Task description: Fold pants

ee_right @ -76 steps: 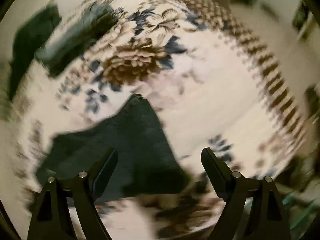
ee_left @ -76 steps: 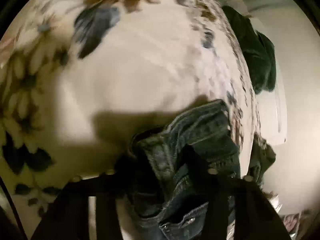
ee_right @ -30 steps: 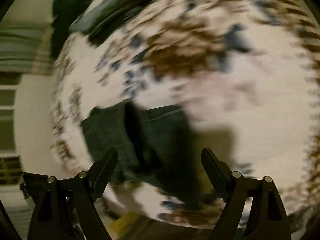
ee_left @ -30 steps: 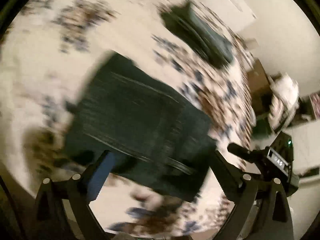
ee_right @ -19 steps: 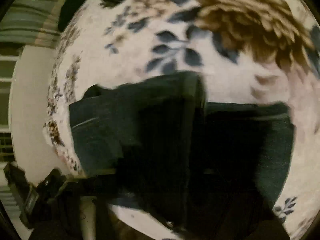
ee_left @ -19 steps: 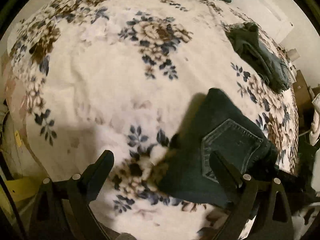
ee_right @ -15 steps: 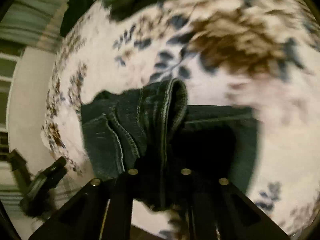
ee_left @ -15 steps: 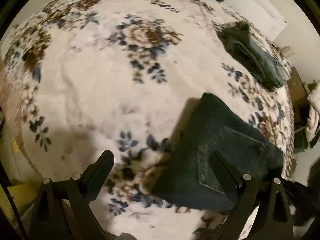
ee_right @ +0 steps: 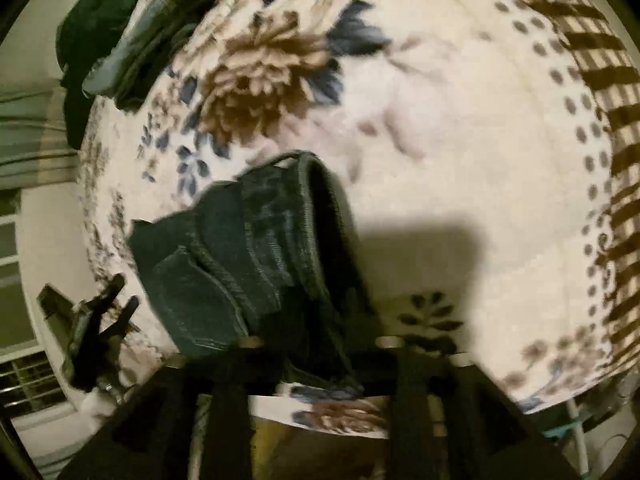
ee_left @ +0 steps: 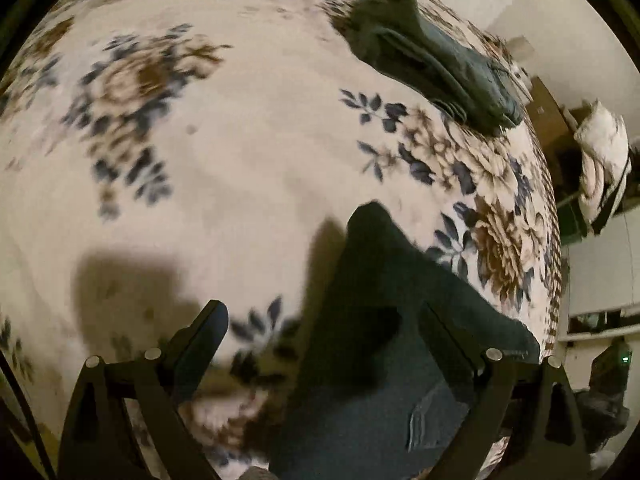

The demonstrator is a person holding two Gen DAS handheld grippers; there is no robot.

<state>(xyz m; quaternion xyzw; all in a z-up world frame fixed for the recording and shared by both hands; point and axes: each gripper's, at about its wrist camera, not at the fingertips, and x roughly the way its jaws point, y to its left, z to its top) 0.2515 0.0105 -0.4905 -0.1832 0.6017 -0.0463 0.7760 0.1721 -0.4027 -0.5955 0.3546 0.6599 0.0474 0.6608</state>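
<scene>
Dark blue jeans (ee_left: 384, 360) lie folded on a floral bedspread (ee_left: 240, 168), back pocket up, at the lower right of the left wrist view. My left gripper (ee_left: 324, 320) hangs open above their left edge. Its right finger overlaps the denim and its left finger is over bare blanket. In the right wrist view a thick fold of the jeans (ee_right: 256, 248) rises between the fingers of my right gripper (ee_right: 316, 320). Its jaws are opening with the fold still between them, and the fingertips are lost in the dark denim. The left gripper (ee_right: 96, 332) shows at the lower left there.
A second pile of folded dark trousers (ee_left: 432, 64) lies near the far edge of the bed, with a dark green garment (ee_right: 92, 20) beside it. The bed edge (ee_right: 320, 412) runs just under my right gripper. Cluttered furniture (ee_left: 600, 160) stands beyond the bed.
My left gripper let go of the jeans and now stands open over them. My right gripper, open a second ago, closed on a fold of the jeans and has spread slightly since.
</scene>
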